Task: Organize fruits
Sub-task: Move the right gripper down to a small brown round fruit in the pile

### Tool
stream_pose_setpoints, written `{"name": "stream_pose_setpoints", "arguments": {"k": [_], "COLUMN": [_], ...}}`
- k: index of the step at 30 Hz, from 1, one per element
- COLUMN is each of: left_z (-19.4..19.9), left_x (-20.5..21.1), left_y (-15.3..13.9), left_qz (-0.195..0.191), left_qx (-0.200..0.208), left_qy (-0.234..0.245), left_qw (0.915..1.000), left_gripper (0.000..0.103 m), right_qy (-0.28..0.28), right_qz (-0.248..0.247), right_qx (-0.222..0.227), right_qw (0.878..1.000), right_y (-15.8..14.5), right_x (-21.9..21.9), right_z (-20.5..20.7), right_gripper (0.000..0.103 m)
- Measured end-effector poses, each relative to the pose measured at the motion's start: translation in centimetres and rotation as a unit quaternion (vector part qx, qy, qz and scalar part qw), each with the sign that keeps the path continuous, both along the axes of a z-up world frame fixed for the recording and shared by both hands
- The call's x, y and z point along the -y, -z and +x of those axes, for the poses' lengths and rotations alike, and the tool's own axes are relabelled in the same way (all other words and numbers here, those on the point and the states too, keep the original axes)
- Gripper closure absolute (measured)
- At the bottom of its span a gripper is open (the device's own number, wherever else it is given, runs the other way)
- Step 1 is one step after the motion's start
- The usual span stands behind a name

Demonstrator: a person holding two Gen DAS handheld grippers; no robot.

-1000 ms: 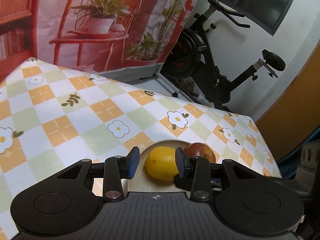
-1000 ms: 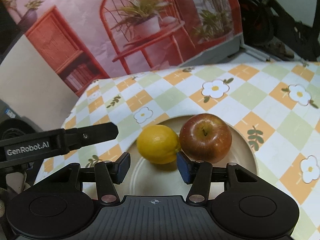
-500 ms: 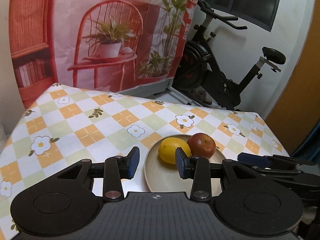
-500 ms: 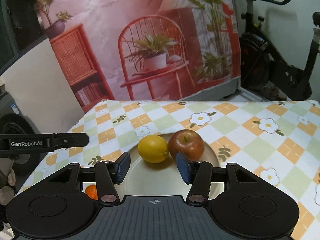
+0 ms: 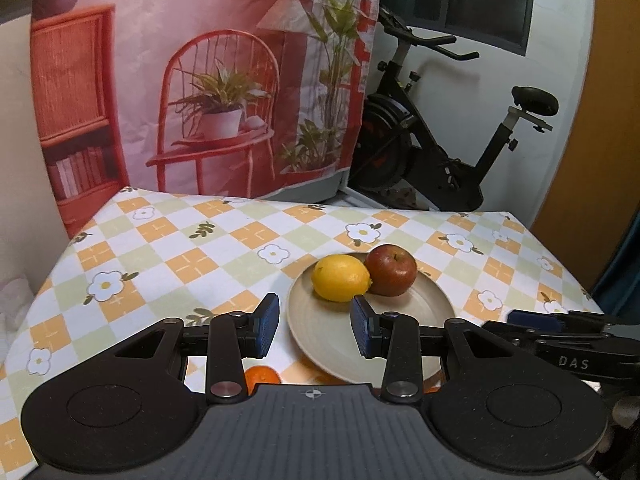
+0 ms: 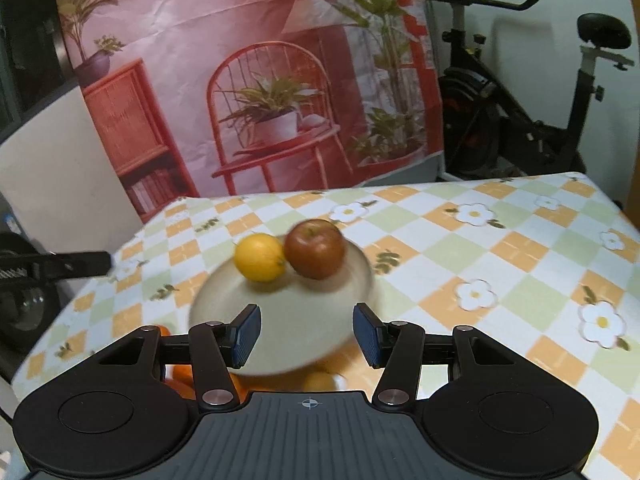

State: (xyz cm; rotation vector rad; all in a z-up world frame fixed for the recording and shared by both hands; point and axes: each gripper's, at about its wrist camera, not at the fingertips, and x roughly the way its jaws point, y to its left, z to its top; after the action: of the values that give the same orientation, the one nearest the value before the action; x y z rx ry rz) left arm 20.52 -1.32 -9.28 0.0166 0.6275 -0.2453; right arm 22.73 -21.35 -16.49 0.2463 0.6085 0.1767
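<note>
A yellow lemon (image 5: 341, 278) and a red apple (image 5: 391, 269) lie side by side on a beige plate (image 5: 320, 336) on the checked tablecloth. They also show in the right wrist view: lemon (image 6: 260, 257), apple (image 6: 315, 249), plate (image 6: 288, 324). My left gripper (image 5: 314, 327) is open and empty, held back above the plate's near rim. My right gripper (image 6: 307, 336) is open and empty, also back from the plate. An orange (image 5: 262, 377) lies near the table's front edge, partly hidden by the left gripper. More orange fruit (image 6: 188, 380) shows under the right gripper.
The flowered tablecloth (image 5: 192, 256) covers the table. A printed red backdrop (image 5: 224, 80) hangs behind its far edge. An exercise bike (image 5: 444, 152) stands at the back right. The right gripper's finger (image 5: 560, 328) reaches in at the left view's right side.
Both grippers have pulled back and up from the plate, so the lemon and apple look smaller and farther. Oranges at the table's front edge have come into view. Both stay open.
</note>
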Motion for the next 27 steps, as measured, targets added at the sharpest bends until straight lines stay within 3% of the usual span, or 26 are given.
{"name": "stream_pose_setpoints", "arguments": {"k": [18, 27], "left_z": [-1.3, -1.5], "left_x": [-5.2, -5.6], "left_y": [-0.1, -0.2], "left_qz": [-0.012, -0.014], "left_qx": [0.013, 0.018], "left_qy": [-0.096, -0.109], "left_qw": [0.9952, 0.9938], "left_gripper": [0.062, 0.062], "right_qy": [-0.018, -0.024], "right_qz": [-0.061, -0.074], "right_qx": [0.033, 0.047], "right_qw": [0.997, 0.996], "right_y": [1.1, 0.8], "right_x": [1.5, 1.5], "right_z": [-2.0, -2.1], "right_gripper": [0.056, 0.057]}}
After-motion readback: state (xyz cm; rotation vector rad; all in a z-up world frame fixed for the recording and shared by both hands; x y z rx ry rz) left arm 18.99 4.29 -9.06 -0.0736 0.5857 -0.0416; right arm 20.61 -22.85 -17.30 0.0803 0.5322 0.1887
